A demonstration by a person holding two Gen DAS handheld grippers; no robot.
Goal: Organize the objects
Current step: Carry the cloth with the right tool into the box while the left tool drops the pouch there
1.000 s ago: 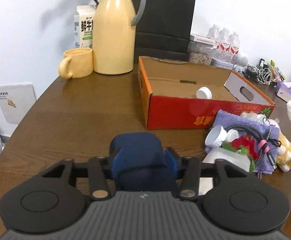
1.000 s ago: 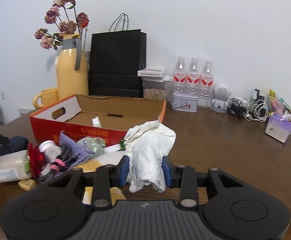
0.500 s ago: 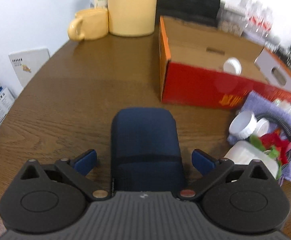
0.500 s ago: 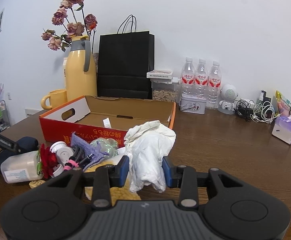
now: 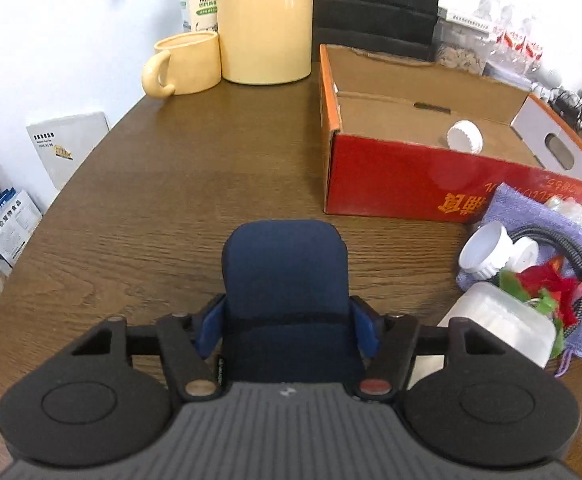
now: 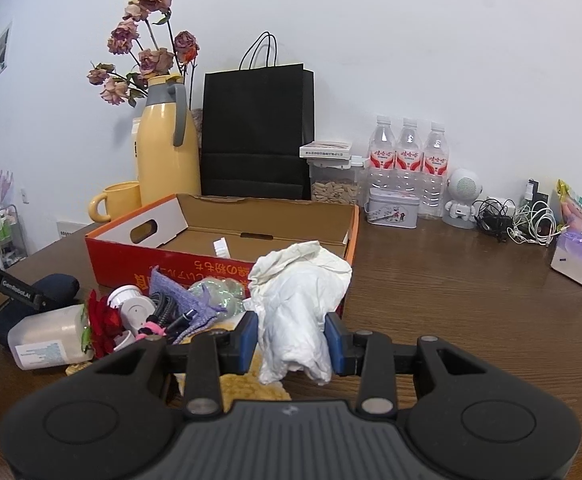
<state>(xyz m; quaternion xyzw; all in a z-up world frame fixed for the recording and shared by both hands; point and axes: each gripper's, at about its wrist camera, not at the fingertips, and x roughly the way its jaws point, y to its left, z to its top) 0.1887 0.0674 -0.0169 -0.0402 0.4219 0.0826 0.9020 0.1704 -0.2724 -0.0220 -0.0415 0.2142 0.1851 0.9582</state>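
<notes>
My left gripper point(image 5: 287, 328) is shut on a dark blue soft pouch point(image 5: 285, 276) that lies on the brown table, left of the clutter pile. My right gripper point(image 6: 293, 346) is shut on a crumpled white cloth point(image 6: 299, 292) and holds it above the table in front of the open red cardboard box point(image 6: 195, 268). The box point(image 5: 391, 176) holds a white cap point(image 5: 465, 136). The pouch also shows at the left of the right wrist view point(image 6: 51, 288).
A pile beside the box holds a white plastic bottle point(image 5: 499, 320), a purple cloth point(image 5: 539, 216), a black cable and red flowers point(image 5: 547, 280). A yellow jug point(image 5: 265, 20), a yellow mug point(image 5: 183, 64) and a black bag point(image 6: 257, 132) stand behind. Water bottles point(image 6: 409, 160) stand at the back right.
My left gripper opened over the blue pouch half a second ago and has closed on it again. My right gripper has risen a little with the white cloth.
</notes>
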